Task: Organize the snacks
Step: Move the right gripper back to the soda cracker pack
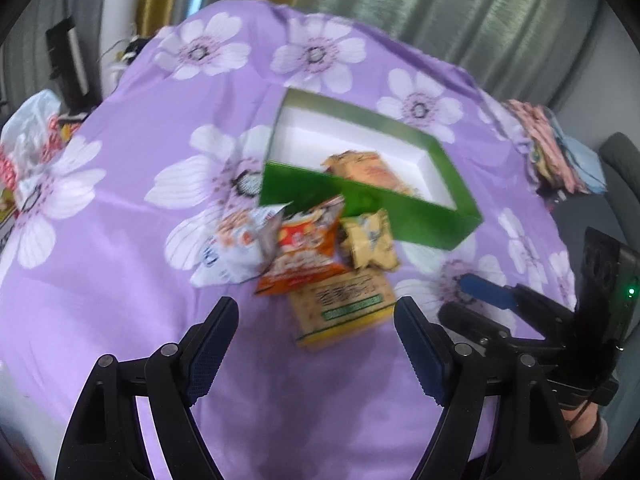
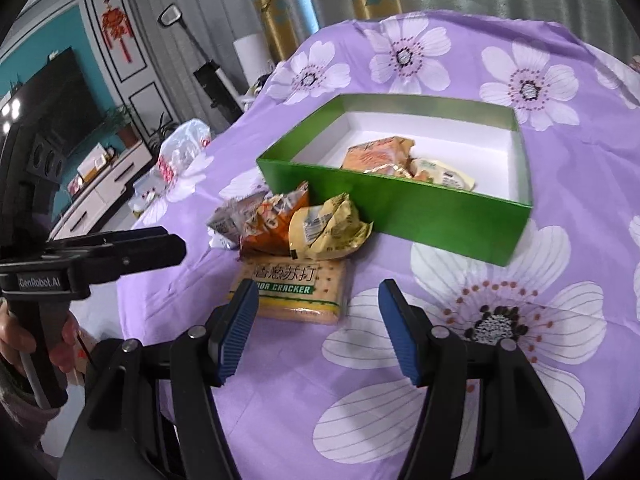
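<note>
The open green cardboard box (image 2: 400, 208) is sitting on the purple flowered surface (image 2: 500, 320); before it, the flat soda-cracker packet (image 2: 296, 292) is lying crosswise, nearest the right claw (image 2: 316, 332), both claws gaping empty, the left claw (image 1: 316, 352) too.

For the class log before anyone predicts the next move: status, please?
Left gripper open, empty; right gripper open, empty. Four loose packets beside green cardboard box, flat soda cracker pack nearest. Box holds some packets already. Nothing in the way.

Left gripper (image 1: 316, 354) and right gripper (image 2: 316, 332): jaws apart, empty.
</note>
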`<state>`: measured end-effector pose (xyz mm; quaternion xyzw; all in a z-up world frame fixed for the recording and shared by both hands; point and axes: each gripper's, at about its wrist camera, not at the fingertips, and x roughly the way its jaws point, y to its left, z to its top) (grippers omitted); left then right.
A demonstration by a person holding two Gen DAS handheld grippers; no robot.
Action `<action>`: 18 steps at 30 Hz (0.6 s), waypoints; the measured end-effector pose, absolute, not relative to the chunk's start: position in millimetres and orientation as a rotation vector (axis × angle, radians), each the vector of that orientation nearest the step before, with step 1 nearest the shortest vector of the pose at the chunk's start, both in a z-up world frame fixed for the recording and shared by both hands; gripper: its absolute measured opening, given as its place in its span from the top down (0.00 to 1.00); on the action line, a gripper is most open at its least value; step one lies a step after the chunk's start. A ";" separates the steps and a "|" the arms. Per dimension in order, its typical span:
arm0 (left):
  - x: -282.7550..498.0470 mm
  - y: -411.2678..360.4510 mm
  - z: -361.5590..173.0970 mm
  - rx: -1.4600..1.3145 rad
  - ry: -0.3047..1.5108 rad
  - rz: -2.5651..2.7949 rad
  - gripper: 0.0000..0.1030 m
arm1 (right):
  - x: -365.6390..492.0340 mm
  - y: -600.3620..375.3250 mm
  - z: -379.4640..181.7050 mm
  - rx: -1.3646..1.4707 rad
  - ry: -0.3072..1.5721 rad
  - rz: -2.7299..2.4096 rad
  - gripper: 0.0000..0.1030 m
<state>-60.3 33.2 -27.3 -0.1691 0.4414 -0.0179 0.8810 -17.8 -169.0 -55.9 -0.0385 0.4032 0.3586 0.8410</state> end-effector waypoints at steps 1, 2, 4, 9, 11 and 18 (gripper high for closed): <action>-60.9 35.1 -30.6 -0.363 0.927 -0.034 0.22 | -17.4 -166.8 -57.9 -0.096 0.857 0.765 0.39; -60.8 36.5 -34.9 -0.377 0.940 -0.032 0.22 | -17.0 -164.8 -60.4 -0.110 0.862 0.768 0.39; -60.2 37.0 -43.1 -0.387 0.958 -0.037 0.22 | -15.8 -162.8 -64.6 -0.120 0.871 0.771 0.39; -55.6 34.3 -58.8 -0.393 0.989 -0.052 0.22 | -11.4 -158.3 -73.2 -0.118 0.892 0.775 0.39; -54.3 31.8 -63.1 -0.392 0.989 -0.061 0.22 | -11.3 -154.3 -77.3 -0.147 0.895 0.777 0.39; -49.7 25.2 -82.1 -0.418 0.983 -0.094 0.22 | -15.2 -147.3 -89.7 -0.180 0.899 0.797 0.39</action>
